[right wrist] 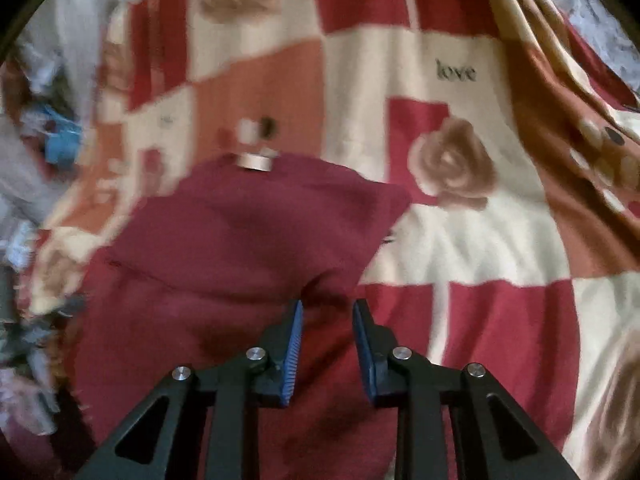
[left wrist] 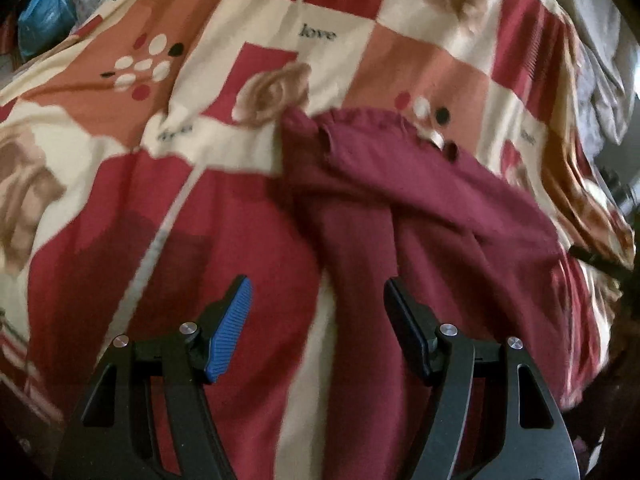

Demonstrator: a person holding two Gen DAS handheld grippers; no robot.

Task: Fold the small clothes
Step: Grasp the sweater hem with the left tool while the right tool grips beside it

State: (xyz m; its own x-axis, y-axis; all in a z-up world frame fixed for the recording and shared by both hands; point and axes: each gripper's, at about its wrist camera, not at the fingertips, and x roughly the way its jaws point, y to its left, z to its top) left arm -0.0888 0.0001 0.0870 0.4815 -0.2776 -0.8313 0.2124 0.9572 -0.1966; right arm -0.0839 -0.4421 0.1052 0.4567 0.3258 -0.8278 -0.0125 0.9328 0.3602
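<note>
A small maroon garment (left wrist: 420, 208) lies rumpled on the patterned bedspread (left wrist: 224, 92), with a white neck tag (left wrist: 434, 138) at its far edge. My left gripper (left wrist: 318, 292) is open and empty, just above the garment's near left part. In the right wrist view the same garment (right wrist: 240, 240) fills the left middle, its tag (right wrist: 254, 160) at the far edge. My right gripper (right wrist: 327, 306) is open over the garment's near right edge, and nothing sits between its blue pads (right wrist: 294, 344).
The bedspread (right wrist: 460, 240) is red, cream and orange checks with roses and the word "love". A blue bag (left wrist: 44, 20) lies at the far left. Grey-white crumpled cloth (left wrist: 604, 92) lies at the bed's right side. Blurred clutter (right wrist: 32, 320) lies past the bed's left edge.
</note>
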